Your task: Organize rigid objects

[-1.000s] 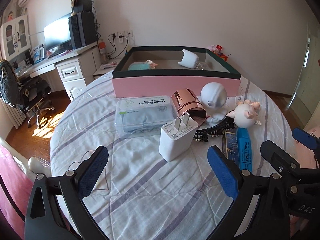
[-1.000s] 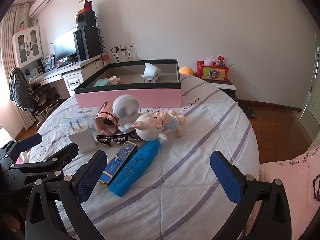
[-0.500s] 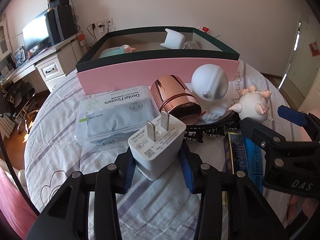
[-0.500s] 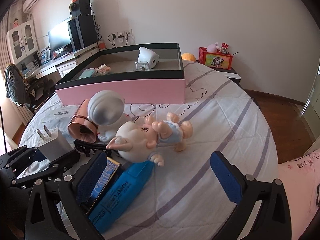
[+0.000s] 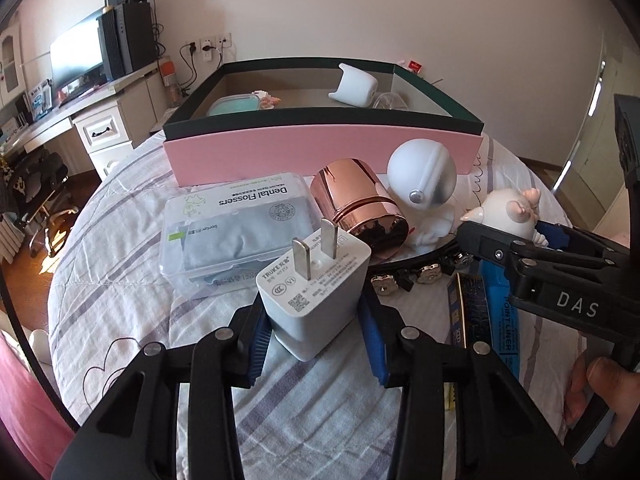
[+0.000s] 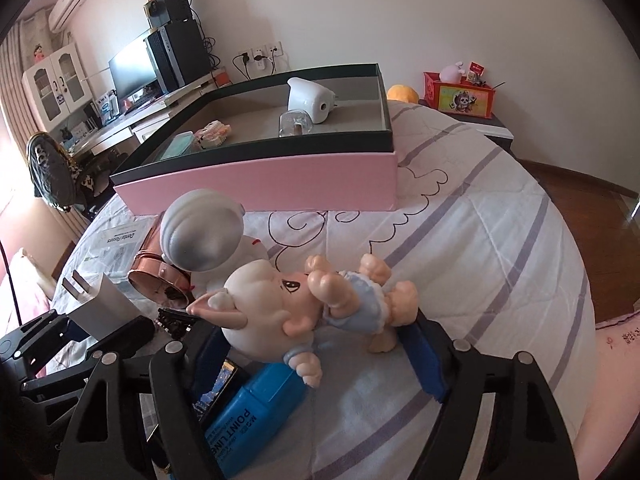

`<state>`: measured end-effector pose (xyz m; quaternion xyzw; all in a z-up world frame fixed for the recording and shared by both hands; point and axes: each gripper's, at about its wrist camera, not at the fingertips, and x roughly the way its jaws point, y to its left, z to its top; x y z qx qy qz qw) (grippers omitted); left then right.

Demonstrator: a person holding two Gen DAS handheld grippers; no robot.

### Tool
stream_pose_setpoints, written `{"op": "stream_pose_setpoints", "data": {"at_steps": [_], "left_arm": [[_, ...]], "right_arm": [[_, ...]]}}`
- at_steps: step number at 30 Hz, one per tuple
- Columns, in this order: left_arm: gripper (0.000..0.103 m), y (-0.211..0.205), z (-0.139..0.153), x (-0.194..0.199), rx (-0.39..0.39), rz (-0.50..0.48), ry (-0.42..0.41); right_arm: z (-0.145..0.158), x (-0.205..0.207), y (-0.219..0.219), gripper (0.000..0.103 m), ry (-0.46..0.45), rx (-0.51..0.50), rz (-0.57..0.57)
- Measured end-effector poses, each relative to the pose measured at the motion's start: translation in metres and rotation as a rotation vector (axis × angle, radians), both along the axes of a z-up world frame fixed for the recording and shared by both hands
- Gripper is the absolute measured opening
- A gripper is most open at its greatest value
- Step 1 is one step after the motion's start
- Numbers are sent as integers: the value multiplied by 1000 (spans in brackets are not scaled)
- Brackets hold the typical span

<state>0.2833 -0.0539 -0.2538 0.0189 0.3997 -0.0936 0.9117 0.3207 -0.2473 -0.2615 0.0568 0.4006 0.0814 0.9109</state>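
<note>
My left gripper point(image 5: 316, 344) is shut on a white plug charger point(image 5: 312, 296), prongs pointing away, just above the striped bedsheet. My right gripper point(image 6: 316, 344) has its blue pads on both sides of a pig figurine point(image 6: 304, 304), which also shows in the left wrist view point(image 5: 508, 216); the pads look closed on it. Behind stand a white astronaut figure point(image 5: 424, 188), a rose-gold cylinder point(image 5: 356, 212) and a dental flossers box point(image 5: 236, 228). The pink box with a dark rim point(image 5: 320, 148) sits further back and holds a white item point(image 5: 356, 88) and a teal case point(image 5: 236, 106).
A blue Point Liner box point(image 6: 248, 420) and a dark blue packet point(image 5: 472, 312) lie on the sheet under the right gripper. A black hair clip point(image 5: 416, 276) lies by the cylinder. A desk with a monitor point(image 5: 80, 56) stands at the far left.
Both grippers moved forward and closed: the left around the plug charger, the right around the pig figurine. The charger now sits lifted between the left pads.
</note>
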Motion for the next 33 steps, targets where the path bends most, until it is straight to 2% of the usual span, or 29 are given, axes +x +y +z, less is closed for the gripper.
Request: {"op": "stream_pose_setpoints", "data": {"at_steps": [5, 16, 19, 22, 24, 27, 29, 30, 31, 33], "left_arm": [[41, 11, 21, -20, -7, 37, -63], [41, 30, 100, -96, -20, 101, -309], [35, 35, 118, -118, -8, 119, -376], [35, 37, 131, -133, -20, 113, -418], [28, 36, 135, -139, -16, 109, -432], [27, 38, 131, -136, -52, 94, -422], [28, 39, 115, -121, -72, 95, -402], [28, 37, 100, -108, -59, 101, -360], [27, 37, 83, -96, -59, 94, -278], [27, 37, 55, -85, -120, 71, -173]], "right_arm": [[18, -37, 4, 79, -98, -23, -49], [93, -115, 48, 79, -331, -58, 21], [113, -135, 55, 79, -388, -62, 35], [129, -152, 62, 79, -432, -72, 43], [134, -158, 66, 79, -445, -81, 47], [137, -162, 66, 79, -451, -86, 41], [131, -157, 64, 79, -445, -93, 24], [126, -152, 62, 79, -433, -96, 23], [117, -144, 62, 79, -398, -99, 18], [96, -133, 57, 79, -332, -59, 34]]}}
